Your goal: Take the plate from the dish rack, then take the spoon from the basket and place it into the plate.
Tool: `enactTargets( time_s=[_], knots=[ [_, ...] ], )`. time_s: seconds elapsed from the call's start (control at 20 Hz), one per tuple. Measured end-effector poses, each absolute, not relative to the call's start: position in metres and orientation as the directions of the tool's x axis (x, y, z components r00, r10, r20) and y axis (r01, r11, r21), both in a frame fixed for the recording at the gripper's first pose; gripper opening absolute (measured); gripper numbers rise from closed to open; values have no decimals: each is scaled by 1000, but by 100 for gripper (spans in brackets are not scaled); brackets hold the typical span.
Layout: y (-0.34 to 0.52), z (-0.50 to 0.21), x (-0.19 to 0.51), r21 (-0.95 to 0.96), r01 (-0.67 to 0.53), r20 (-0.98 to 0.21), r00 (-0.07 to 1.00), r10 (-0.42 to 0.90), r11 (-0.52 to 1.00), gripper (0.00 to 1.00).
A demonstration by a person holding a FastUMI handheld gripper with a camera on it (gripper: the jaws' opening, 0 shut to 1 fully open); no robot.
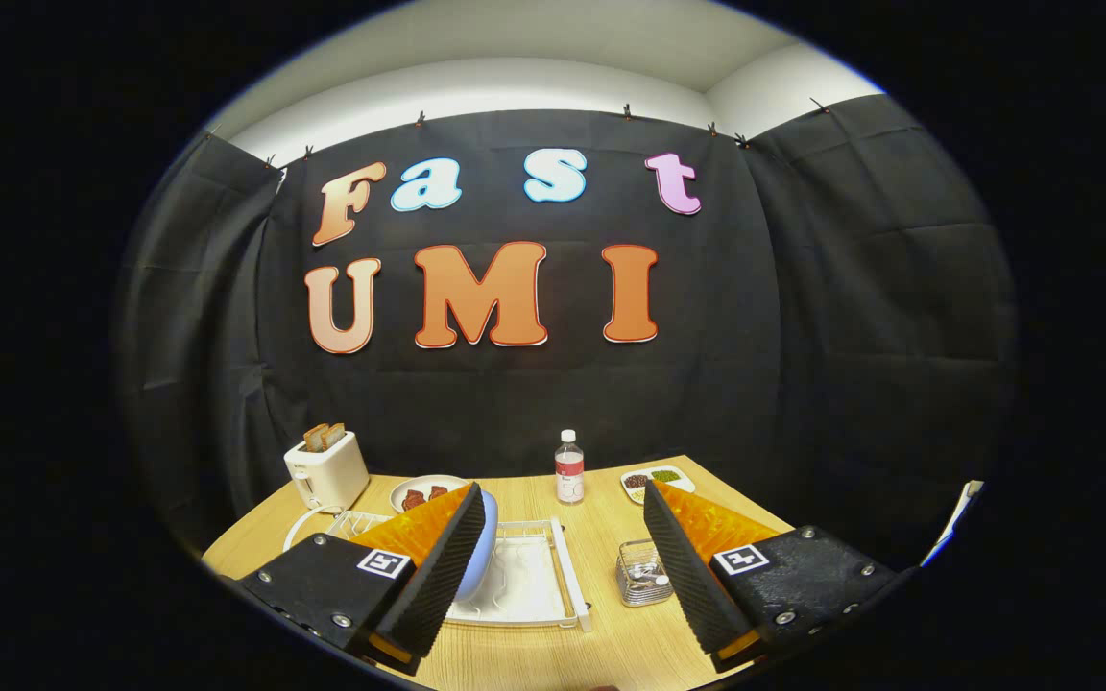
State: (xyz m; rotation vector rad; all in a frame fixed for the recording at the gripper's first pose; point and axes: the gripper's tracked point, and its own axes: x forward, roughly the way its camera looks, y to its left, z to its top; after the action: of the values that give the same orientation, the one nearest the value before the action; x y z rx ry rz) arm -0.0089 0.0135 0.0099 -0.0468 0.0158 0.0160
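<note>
A pale blue plate (482,557) stands on edge in the white dish rack (534,576), right behind my left finger, which covers most of it. A small wire mesh basket (642,574) with cutlery in it sits on the wooden table to the right of the rack, close to my right finger. I cannot make out the spoon itself. My gripper (560,566) hangs open above the near part of the table, with a wide gap between its fingers and nothing held.
A white toaster (326,468) with bread slices stands behind the rack on the left. A plate of food (426,495) lies beside it. A small water bottle (569,468) stands mid-table and a white dish of food (657,479) lies beyond my right finger.
</note>
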Motion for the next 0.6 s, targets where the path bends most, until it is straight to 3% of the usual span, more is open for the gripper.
enactTargets(
  time_s=[0.6],
  knots=[
    [35, -8, -3, -64, -63, -85, 995, 57, 996, 99]
  ],
)
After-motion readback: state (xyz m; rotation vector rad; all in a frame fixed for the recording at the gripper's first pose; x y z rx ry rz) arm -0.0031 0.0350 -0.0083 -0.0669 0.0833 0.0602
